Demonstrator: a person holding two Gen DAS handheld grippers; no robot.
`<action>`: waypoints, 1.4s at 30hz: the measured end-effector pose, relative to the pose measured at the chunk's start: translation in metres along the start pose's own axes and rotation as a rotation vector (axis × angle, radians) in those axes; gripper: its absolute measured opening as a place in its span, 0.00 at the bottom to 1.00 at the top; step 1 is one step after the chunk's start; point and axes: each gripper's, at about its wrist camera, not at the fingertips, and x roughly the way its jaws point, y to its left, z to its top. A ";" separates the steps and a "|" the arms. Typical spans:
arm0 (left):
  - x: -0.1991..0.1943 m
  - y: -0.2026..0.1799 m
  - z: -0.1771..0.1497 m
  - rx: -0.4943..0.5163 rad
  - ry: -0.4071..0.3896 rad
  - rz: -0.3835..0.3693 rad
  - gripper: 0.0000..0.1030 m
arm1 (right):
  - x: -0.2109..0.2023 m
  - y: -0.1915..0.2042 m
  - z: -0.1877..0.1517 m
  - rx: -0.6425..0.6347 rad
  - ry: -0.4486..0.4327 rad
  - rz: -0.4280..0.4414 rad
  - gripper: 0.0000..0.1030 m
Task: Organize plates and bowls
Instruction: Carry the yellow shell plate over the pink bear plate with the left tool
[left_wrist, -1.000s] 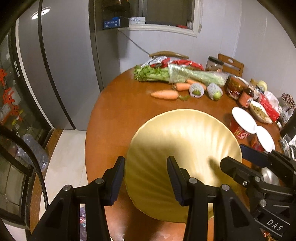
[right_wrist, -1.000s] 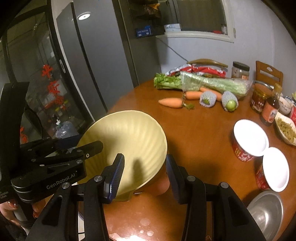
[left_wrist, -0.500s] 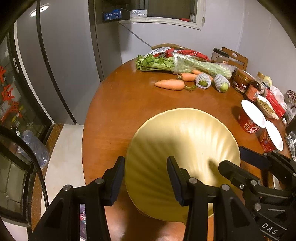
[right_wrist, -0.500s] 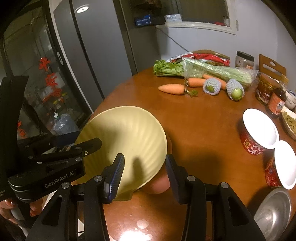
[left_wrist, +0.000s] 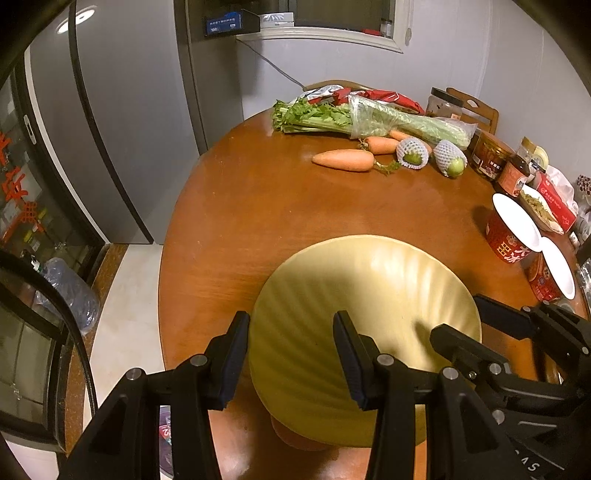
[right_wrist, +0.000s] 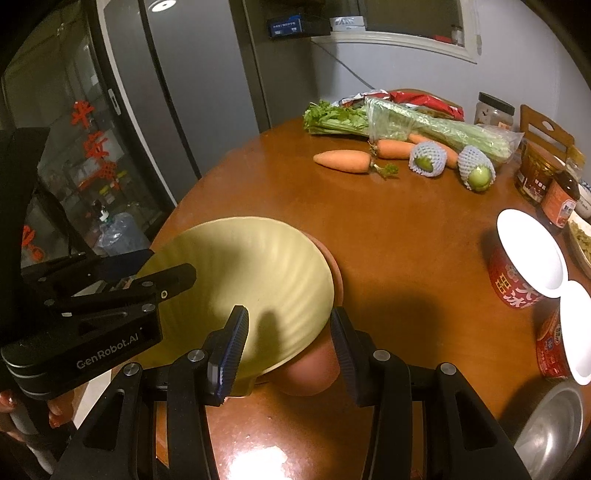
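Change: both views now sit higher over the table (left_wrist: 258, 206).
Bowl: yellow bowl (left_wrist: 365, 306), tilted above the near edge.
Tongs: left tongs (left_wrist: 291, 354) and right tongs (right_wrist: 288, 347) each straddle its rim; grip unclear.
Advice: level it before lowering.

Left gripper (left_wrist: 291, 356): jaws parted, level, pointing far across the scene. Right gripper (right_wrist: 288, 345): jaws parted, same heading, close beside the left one. Hand (right_wrist: 44, 413) wraps the left gripper's handle at near left; fingers only partly visible.
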 end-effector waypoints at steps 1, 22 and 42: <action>0.001 0.000 0.000 0.001 0.001 0.001 0.45 | 0.001 0.000 0.000 -0.003 0.001 -0.004 0.46; 0.003 0.006 0.003 -0.018 -0.008 0.001 0.45 | 0.008 -0.004 0.002 0.001 0.027 -0.018 0.46; -0.002 0.023 0.004 -0.063 -0.015 -0.010 0.48 | -0.006 -0.013 0.008 0.027 -0.006 -0.017 0.53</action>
